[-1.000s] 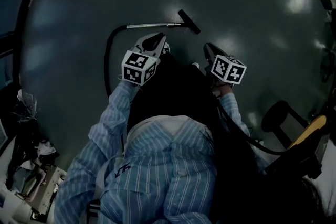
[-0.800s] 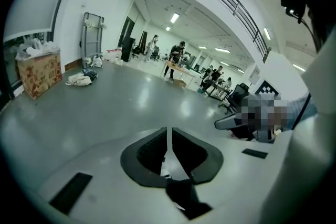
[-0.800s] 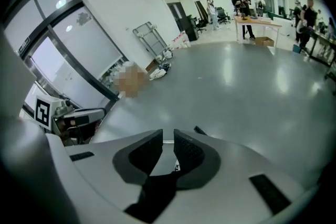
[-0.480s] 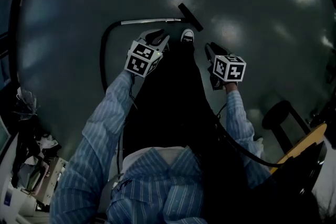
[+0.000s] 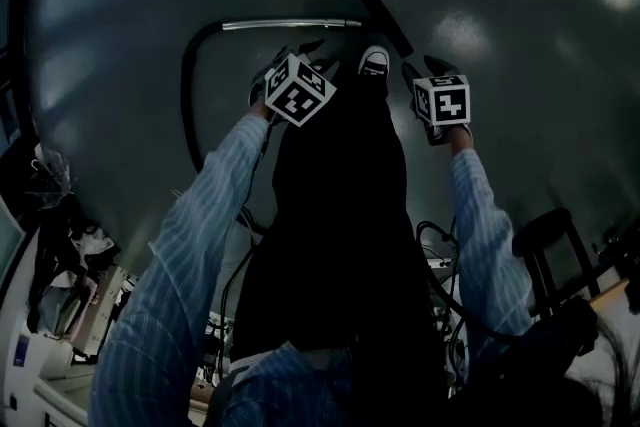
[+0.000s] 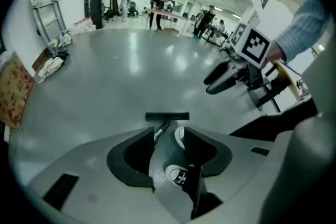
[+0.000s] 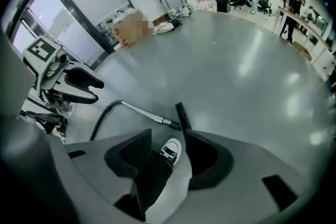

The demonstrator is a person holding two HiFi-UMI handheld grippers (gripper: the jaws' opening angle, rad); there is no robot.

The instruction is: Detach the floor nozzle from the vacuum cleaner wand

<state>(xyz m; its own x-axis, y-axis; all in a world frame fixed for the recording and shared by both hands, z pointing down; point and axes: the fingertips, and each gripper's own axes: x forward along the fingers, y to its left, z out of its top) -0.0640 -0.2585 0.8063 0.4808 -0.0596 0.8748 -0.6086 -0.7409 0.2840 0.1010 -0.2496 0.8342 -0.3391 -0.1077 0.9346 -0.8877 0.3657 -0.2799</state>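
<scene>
**A:** Where's the piece that has to come off?

**B:** It's flat on the glossy grey-green floor (image 5: 520, 5), ahead of the person's feet. The black, flat, bar-shaped floor nozzle (image 5: 384, 19) sits on the end of the thin chrome metal wand (image 5: 290, 23), and the two look joined. A black flexible hose (image 5: 188, 90) curls from the wand's other end back toward the person.

**A:** And the claws?

**B:** Both hang above it, well apart from it, and point steeply down. The left claw (image 5: 300, 55) has just been opening, so its jaws stand wide with nothing gripped. Through the gap its own view shows only the person's white-toed shoe (image 6: 180, 136) and the nozzle beyond. The right claw (image 5: 425, 70) has likewise just been opening. It is wide and empty, with the same shoe and the wand's joint showing past it.

**A:** Why are both spread before they touch anything?

**B:** My guess is a two-handed pull. The left hangs toward the wand's side and the right toward the nozzle's side. One could pin the tube while the other draws the head off, and jaws that are already open save a pause at the floor.

**A:** Why is the person bent so far over?

**B:** There's no worktop, so the vacuum lies at foot level and the arms have to reach straight down.

**A:** Any worries?

**B:** The tube is thin and round, so it may roll or slip between the pads. The shoe is also near the joint, which crowds the right claw's way in.
</scene>
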